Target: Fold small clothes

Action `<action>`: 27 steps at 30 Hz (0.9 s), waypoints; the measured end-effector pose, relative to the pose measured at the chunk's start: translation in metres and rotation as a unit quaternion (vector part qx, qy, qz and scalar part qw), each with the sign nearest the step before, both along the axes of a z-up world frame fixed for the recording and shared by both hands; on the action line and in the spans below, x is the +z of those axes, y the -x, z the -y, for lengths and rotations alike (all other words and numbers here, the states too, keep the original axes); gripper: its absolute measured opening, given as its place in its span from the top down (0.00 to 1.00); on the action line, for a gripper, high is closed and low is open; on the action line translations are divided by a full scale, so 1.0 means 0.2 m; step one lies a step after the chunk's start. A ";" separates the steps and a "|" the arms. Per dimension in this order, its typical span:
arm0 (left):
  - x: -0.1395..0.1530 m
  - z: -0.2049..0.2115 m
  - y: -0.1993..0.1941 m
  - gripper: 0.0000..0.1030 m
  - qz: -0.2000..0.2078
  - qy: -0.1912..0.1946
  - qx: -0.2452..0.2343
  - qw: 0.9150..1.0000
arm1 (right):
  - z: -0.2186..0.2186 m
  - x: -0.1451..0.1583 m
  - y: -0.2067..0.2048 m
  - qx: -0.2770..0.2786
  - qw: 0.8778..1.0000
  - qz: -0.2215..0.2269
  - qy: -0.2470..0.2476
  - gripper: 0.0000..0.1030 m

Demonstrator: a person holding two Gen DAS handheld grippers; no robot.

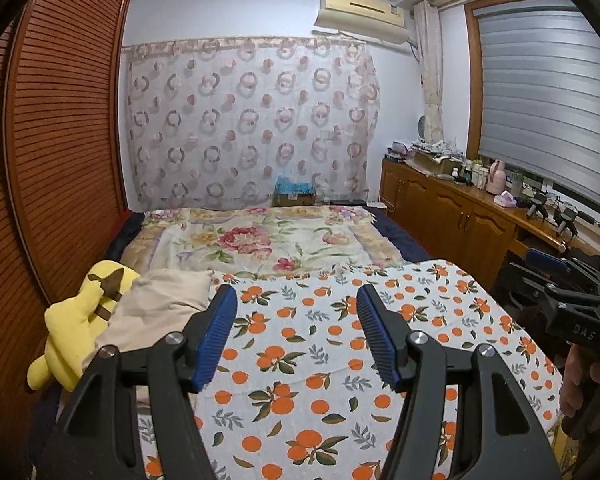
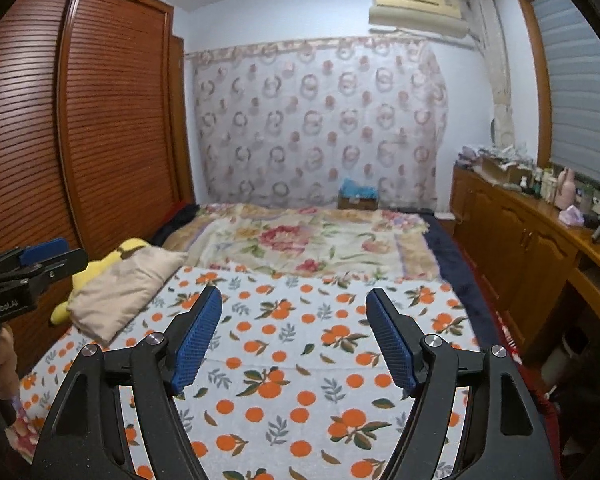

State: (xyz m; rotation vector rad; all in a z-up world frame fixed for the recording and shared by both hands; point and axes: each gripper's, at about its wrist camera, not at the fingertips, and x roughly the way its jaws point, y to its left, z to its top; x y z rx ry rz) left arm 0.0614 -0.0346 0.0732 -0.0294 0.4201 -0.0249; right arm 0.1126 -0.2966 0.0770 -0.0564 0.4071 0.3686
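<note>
A beige folded cloth (image 1: pixel 160 304) lies on the left side of the orange-print bedspread (image 1: pixel 320 360), against a yellow plush toy (image 1: pixel 76 320). It also shows in the right wrist view as the beige cloth (image 2: pixel 120 292). My left gripper (image 1: pixel 296 290) hovers over the bedspread, open, with nothing between its blue pads. My right gripper (image 2: pixel 294 292) is likewise open and empty above the bedspread (image 2: pixel 300 360). Each gripper shows at the edge of the other's view: the right gripper (image 1: pixel 556 276) at the right, the left gripper (image 2: pixel 56 258) at the left, held by a hand.
A louvred wooden wardrobe (image 1: pixel 60 140) runs along the bed's left side. A floral blanket (image 1: pixel 268 240) covers the far half of the bed, with a cardboard box (image 1: pixel 296 196) behind it. A wooden cabinet (image 1: pixel 460 212) with bottles lines the right wall.
</note>
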 end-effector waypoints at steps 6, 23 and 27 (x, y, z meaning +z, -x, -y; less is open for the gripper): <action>0.03 -0.02 0.03 0.40 0.003 0.001 0.009 1.000 | 0.01 0.05 0.04 -0.010 1.000 0.017 -0.006 0.26; 0.04 -0.05 0.04 0.40 0.005 0.003 0.012 1.000 | 0.02 0.05 0.04 -0.012 1.000 0.019 -0.006 0.26; 0.04 -0.05 0.04 0.40 0.005 0.003 0.012 1.000 | 0.02 0.05 0.04 -0.012 1.000 0.019 -0.006 0.26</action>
